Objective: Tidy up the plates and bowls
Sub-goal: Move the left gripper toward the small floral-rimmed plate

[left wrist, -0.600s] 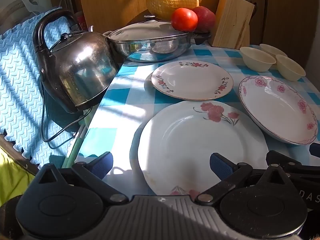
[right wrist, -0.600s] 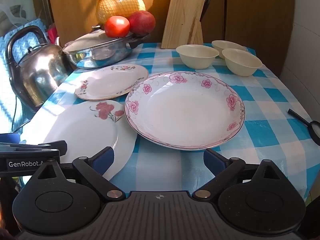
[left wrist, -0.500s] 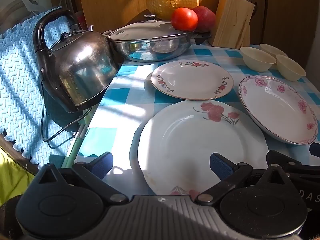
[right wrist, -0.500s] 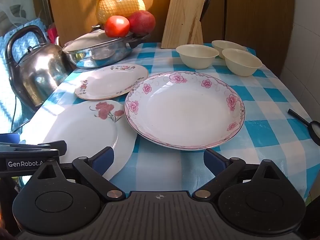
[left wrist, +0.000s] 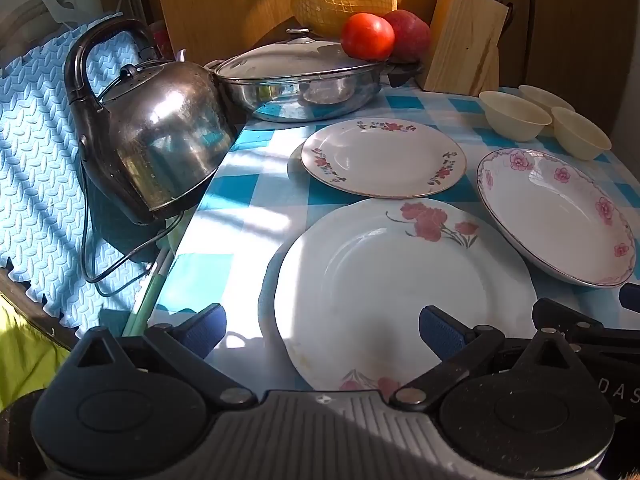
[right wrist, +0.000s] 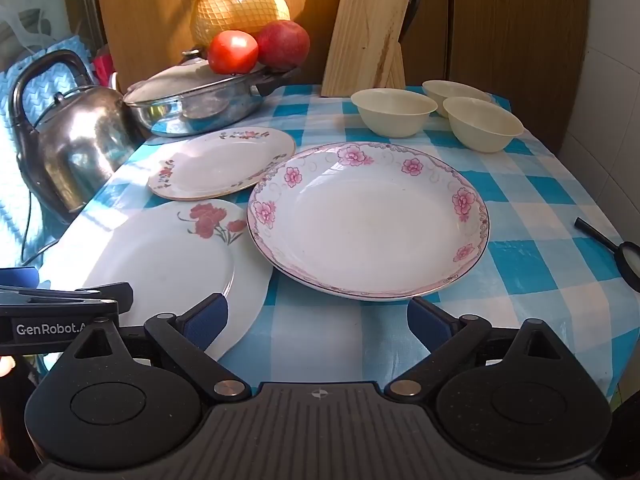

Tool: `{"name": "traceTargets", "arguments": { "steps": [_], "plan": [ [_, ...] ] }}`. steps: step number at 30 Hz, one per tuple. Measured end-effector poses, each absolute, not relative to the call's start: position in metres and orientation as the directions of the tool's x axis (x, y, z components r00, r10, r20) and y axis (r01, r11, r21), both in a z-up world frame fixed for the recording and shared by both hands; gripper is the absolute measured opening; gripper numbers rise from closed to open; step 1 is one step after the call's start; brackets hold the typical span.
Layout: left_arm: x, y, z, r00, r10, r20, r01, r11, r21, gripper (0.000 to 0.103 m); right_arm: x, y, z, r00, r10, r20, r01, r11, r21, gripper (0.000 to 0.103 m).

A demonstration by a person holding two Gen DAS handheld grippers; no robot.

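Nothing of the sorting looks done yet. All three plates lie singly on the worktop (right wrist: 532, 216) and none is stacked on another. The left gripper (left wrist: 320, 330) stands wide, with nothing between its fingers; directly ahead of it, partly between the fingertips, lies the large white plate with the red carnation (left wrist: 400, 280). Beyond that plate sits the smaller gold-rimmed plate (left wrist: 384, 156), and ahead to the right the deep pink-flowered plate (left wrist: 560, 216).

The right gripper (right wrist: 318, 318) is just as wide and just as empty, and hovers over bare cloth. The deep pink-flowered plate (right wrist: 368, 220) lies just ahead of it, its rim appearing to overlap the edge of the carnation plate (right wrist: 168, 256) to the left. The three cream bowls (right wrist: 394, 112) stand farther ahead and to the right, close together but each on its own, not nested. By my reading the whole job is left: plates to be piled, bowls to be nested.

The worktop wears a blue-and-white checked plastic cloth, glossy and creased, in strong slanting sun with hard shadows. At its far end, against wooden panels, stand a knife block (right wrist: 366, 44), a lidded steel pan (right wrist: 196, 100) with a tomato (right wrist: 233, 52) and an apple on it, and a netted pomelo (right wrist: 240, 8). A steel kettle (left wrist: 156, 140) sits at the far left of the left gripper, by blue foam matting. A magnifying glass (right wrist: 616, 248) lies at the right edge.
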State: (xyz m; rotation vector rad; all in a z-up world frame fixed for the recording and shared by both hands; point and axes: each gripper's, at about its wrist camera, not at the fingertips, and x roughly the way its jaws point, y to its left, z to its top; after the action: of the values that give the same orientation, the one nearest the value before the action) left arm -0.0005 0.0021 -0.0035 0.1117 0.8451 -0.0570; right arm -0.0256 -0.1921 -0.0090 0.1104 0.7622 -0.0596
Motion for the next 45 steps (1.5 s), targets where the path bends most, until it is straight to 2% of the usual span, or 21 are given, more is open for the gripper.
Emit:
{"name": "traceTargets", "arguments": {
  "steps": [32,45],
  "plan": [
    [0.004,0.002,-0.01,0.637,-0.001,-0.771,0.089,0.993,0.072,0.095,-0.02,-0.189,-0.014,0.711,0.006,-0.703,0.087,0.992,0.096,0.096],
    [0.011,0.004,-0.014,0.61,0.003,-0.793,0.089,0.993,0.072,0.09,-0.013,-0.181,-0.017,0.696,0.045,-0.716,0.045,0.993,0.105,0.083]
  ]
}}
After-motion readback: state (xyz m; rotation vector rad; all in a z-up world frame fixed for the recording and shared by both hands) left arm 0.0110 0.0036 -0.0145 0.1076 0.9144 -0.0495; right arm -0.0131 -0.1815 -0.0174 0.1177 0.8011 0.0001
